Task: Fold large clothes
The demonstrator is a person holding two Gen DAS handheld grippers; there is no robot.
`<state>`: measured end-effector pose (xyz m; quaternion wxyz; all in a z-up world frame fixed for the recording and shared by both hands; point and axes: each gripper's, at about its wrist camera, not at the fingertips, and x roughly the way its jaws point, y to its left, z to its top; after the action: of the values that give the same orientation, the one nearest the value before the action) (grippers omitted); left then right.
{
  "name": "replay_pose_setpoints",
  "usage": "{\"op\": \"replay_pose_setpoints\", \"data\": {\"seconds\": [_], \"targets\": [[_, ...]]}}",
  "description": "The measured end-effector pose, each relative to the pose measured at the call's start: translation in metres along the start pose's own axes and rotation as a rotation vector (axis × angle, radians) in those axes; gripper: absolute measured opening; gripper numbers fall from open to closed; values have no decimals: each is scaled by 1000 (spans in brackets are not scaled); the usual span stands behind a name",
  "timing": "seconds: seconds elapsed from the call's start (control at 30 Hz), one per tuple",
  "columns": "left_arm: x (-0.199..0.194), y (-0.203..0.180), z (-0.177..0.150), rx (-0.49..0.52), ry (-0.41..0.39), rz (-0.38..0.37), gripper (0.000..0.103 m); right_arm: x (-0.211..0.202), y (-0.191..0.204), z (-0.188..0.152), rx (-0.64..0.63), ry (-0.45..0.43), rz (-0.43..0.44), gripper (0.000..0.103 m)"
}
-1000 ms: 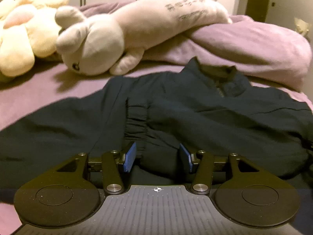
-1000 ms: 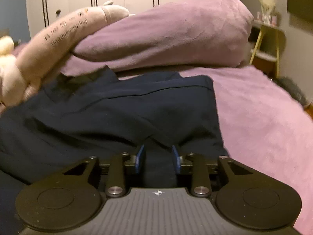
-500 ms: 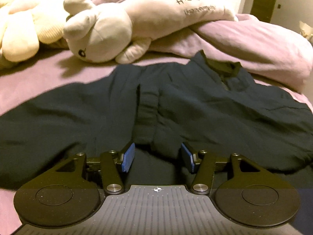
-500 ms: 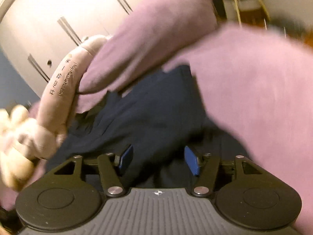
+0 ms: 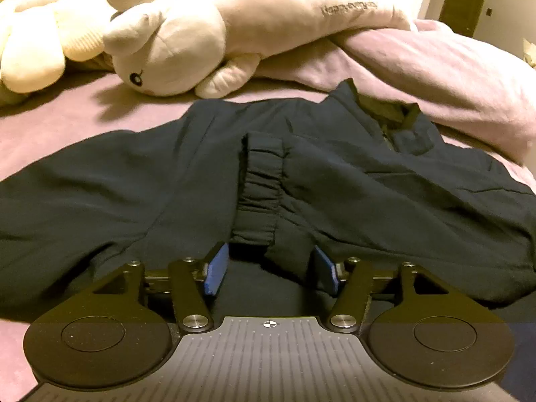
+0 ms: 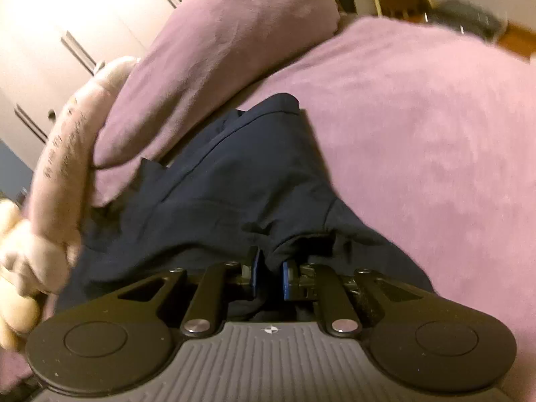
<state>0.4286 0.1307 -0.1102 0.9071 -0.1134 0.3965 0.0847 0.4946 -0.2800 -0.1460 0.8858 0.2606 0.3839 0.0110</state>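
Observation:
A dark navy jacket (image 5: 368, 181) lies spread on the purple bed, collar at the far side, one sleeve folded across its front with the gathered cuff (image 5: 261, 184) near the middle. My left gripper (image 5: 269, 269) is open, low over the jacket's near edge, with fabric between its blue pads but not pinched. In the right wrist view the jacket (image 6: 217, 184) runs away from me, tilted. My right gripper (image 6: 269, 274) is shut on a fold of the jacket's edge.
A long cream plush rabbit (image 5: 187, 40) and a yellow plush toy (image 5: 43, 33) lie behind the jacket. A purple duvet (image 5: 452, 77) is bunched at the back right. Purple bedsheet (image 6: 418, 134) extends to the right of the jacket. A white wardrobe (image 6: 67, 16) stands behind.
My right gripper opened, tilted and then closed on the jacket's edge. My left gripper stayed open and moved slightly forward over the jacket.

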Motion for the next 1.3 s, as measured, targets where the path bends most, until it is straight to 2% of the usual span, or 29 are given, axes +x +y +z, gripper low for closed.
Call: {"op": "replay_pose_setpoints", "data": {"seconds": [0.13, 0.17, 0.23, 0.3, 0.53, 0.67, 0.77, 0.87, 1.0, 1.1, 1.17, 1.23, 1.3], "targets": [[0, 2, -3, 13, 12, 1, 64, 3, 23, -5, -142, -7, -85, 12], [-2, 2, -4, 16, 14, 1, 64, -1, 29, -6, -179, -6, -110, 15], [-6, 4, -7, 30, 19, 12, 63, -14, 41, -11, -237, -24, -122, 23], [-9, 4, -10, 49, 24, 23, 64, -26, 48, -16, -255, -47, -100, 42], [-33, 15, -20, 35, 18, -8, 69, -27, 58, -21, -286, -62, -130, 43], [-58, 35, -26, -23, -51, -24, 72, 1, 59, -31, -373, 11, -201, 43], [-76, 58, -31, -113, -61, -66, 72, -11, 66, -37, -402, -11, -207, 43], [-100, 86, -38, -201, -87, -105, 80, -39, 61, -45, -333, -14, -112, 44], [-122, 146, -50, -377, -145, -149, 90, -82, 55, -71, -305, -22, -7, 53], [-126, 209, -64, -619, -163, -125, 89, -108, 48, -92, -265, -1, 69, 57], [-126, 254, -78, -814, -217, -118, 89, -119, 45, -105, -245, 30, 106, 58], [-126, 295, -92, -991, -282, -87, 88, -127, 45, -114, -241, 38, 103, 58], [-124, 327, -102, -1108, -337, -63, 85, -130, 46, -119, -223, 47, 96, 58]]}}
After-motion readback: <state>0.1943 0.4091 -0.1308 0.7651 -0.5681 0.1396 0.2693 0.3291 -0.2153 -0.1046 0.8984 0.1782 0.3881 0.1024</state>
